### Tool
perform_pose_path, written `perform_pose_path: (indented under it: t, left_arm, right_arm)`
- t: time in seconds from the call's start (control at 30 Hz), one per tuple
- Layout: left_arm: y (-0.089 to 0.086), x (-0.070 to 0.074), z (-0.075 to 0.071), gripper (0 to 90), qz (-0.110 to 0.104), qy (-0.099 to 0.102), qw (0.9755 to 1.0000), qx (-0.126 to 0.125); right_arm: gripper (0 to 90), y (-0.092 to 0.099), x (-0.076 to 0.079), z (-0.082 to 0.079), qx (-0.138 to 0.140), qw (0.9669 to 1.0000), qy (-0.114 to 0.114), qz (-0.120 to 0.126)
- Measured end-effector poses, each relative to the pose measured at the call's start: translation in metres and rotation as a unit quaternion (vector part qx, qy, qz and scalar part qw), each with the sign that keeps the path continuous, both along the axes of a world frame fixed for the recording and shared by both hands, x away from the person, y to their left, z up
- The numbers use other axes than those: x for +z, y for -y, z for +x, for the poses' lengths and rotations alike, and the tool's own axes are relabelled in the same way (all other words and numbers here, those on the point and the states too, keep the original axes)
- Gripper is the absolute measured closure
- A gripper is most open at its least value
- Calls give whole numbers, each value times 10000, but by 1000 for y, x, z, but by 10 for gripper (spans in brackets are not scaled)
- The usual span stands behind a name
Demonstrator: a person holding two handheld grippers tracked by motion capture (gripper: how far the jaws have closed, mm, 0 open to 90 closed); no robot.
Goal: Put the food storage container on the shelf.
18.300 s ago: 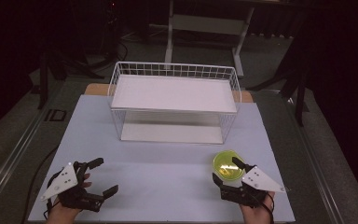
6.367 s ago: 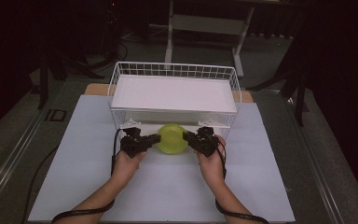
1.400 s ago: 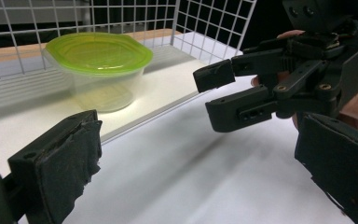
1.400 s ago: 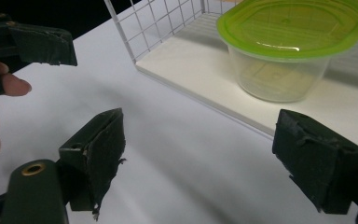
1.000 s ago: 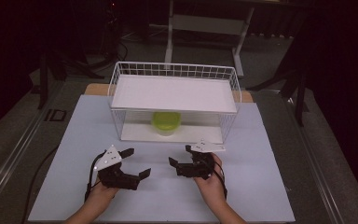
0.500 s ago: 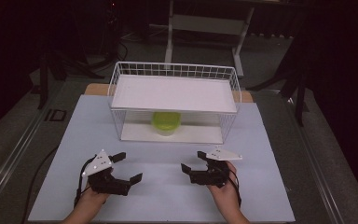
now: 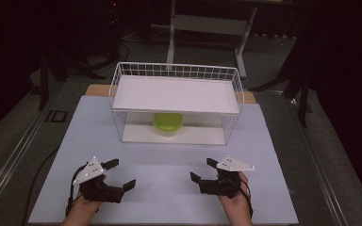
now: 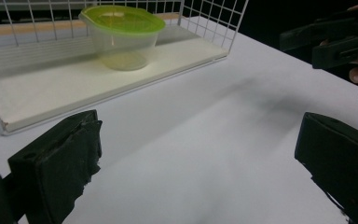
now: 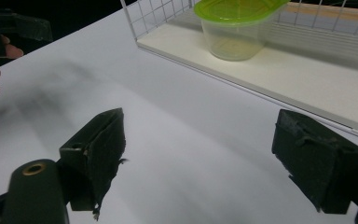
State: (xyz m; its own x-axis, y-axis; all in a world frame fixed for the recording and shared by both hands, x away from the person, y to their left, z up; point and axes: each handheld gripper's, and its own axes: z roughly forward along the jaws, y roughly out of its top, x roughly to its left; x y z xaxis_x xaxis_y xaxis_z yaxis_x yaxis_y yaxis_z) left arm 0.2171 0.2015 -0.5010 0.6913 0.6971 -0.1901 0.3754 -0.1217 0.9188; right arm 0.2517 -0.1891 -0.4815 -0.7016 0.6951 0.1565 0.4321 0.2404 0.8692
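Observation:
A clear tub with a green lid [image 7: 168, 123] stands upright on the lower shelf of a white wire rack [image 7: 176, 94]. The left gripper view shows the tub [image 8: 121, 32] at top left; in the right gripper view the tub [image 9: 237, 28] is at the top. My left gripper [image 7: 121, 173] hovers near the front left of the white mat, open and empty, well short of the rack. My right gripper [image 7: 202, 170] is level with it at the front right, also open and empty. Its own view shows the left gripper [image 8: 198, 158] wide open over bare mat, as is the right gripper [image 9: 205, 154].
The rack's white top shelf [image 7: 176, 93] covers the tub from above. The white mat [image 7: 169, 155] lies between the grippers and the rack. The right hand's gripper [image 8: 340, 39] appears far off in the left gripper view. Dark floor and stands surround the table.
Both grippers have drawn back from the rack toward the front edge and spread farther apart. The tub stays on the lower shelf.

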Motion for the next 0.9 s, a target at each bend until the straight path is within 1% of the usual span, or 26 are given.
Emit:
perform_pose_path:
  t: [0.07, 0.13, 0.17, 0.27, 0.33, 0.4, 0.47, 0.5, 0.53, 0.57, 0.6, 0.77, 0.9]
  left_arm:
    - [0, 0, -1, 14, 6, 16, 10000, -11]
    - [-1, 0, -2, 14, -70, 13, 10000, -2]
    - [-2, -1, -2, 14, -87, 24, 10000, 4]
    - [-2, -2, -1, 14, -83, 45, 10000, 26]
    - [-2, -2, -2, 14, -75, 47, 10000, 14]
    - [-1, -3, -3, 14, -30, 103, 9999, 0]
    - [0, -3, -4, 14, 33, 161, 9999, 12]
    - [0, -3, -4, 14, 33, 161, 9999, 12]
    - [0, -2, -4, 14, -47, 162, 9999, -4]
    - [1, -1, -4, 14, -45, 175, 9998, -2]
    - [1, -1, -4, 14, -28, 193, 9998, 17]
    - [-1, 0, -5, 14, -78, 203, 9998, 49]
    - [-2, -1, -5, 14, -93, 172, 9998, 53]
  right_arm:
    - [171, 3, 0, -3, -1, 10000, -2, -12]
    - [171, 7, -2, -6, -24, 10000, 13, -16]
    - [171, 9, -3, -7, -10, 10000, -30, -19]
    - [171, 11, -6, -10, 16, 9999, -45, -124]
    - [171, 12, -7, -9, 41, 9999, -33, -160]
    - [171, 12, -8, -8, 53, 9999, -12, -162]
    - [171, 12, -9, -8, 55, 9998, 57, -190]
    - [171, 12, -9, -8, 55, 9998, 57, -190]
    - [171, 12, -9, -7, 43, 9998, 75, -206]
    - [171, 13, -10, -6, 8, 9998, 97, -194]
    - [171, 14, -10, -5, -1, 9998, 85, -179]
    - [171, 15, -15, -1, -30, 9999, 6, -161]
    - [172, 15, -17, 1, -19, 9999, -13, -159]
